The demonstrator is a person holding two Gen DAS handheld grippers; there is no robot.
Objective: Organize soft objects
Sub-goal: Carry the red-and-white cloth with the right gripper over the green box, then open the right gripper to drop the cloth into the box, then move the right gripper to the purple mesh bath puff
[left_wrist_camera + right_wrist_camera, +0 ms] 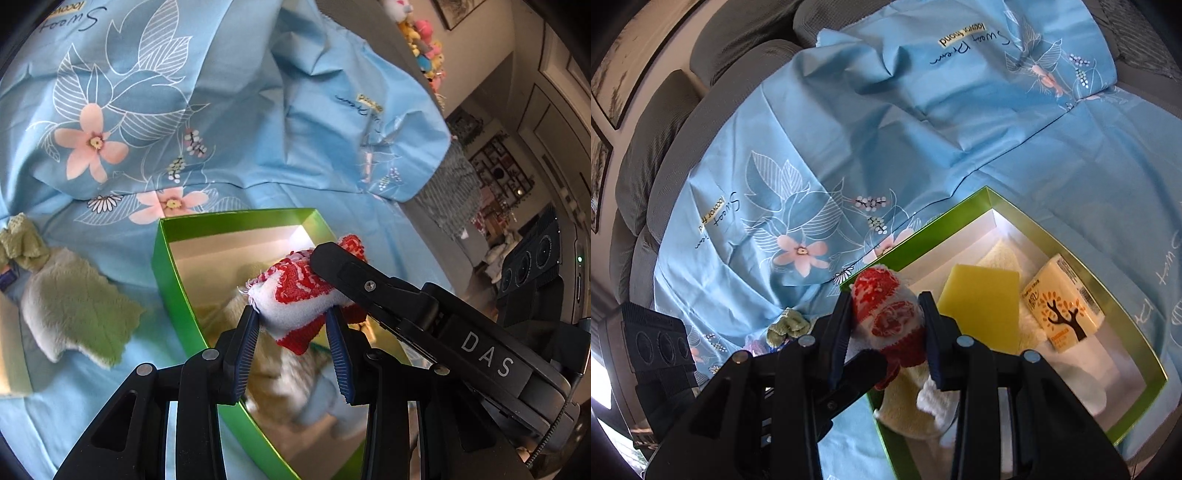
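A rolled red-and-white cloth [299, 295] is held over the green box [173, 288] by both grippers. My left gripper [293, 319] is shut on its white lower end. My right gripper [886, 317] is shut on its red end [886, 317], and it reaches in from the right in the left wrist view [369, 284]. The green box [1071, 243] holds a yellow sponge [982, 306], a yellow tissue pack [1060, 302] and pale towels [905, 406].
The box sits on a blue floral sheet [221, 110] spread over a grey sofa [657, 122]. A pale green fluffy cloth [77, 306] lies on the sheet left of the box, also seen small in the right wrist view [786, 326]. Plush toys [424, 40] sit far back.
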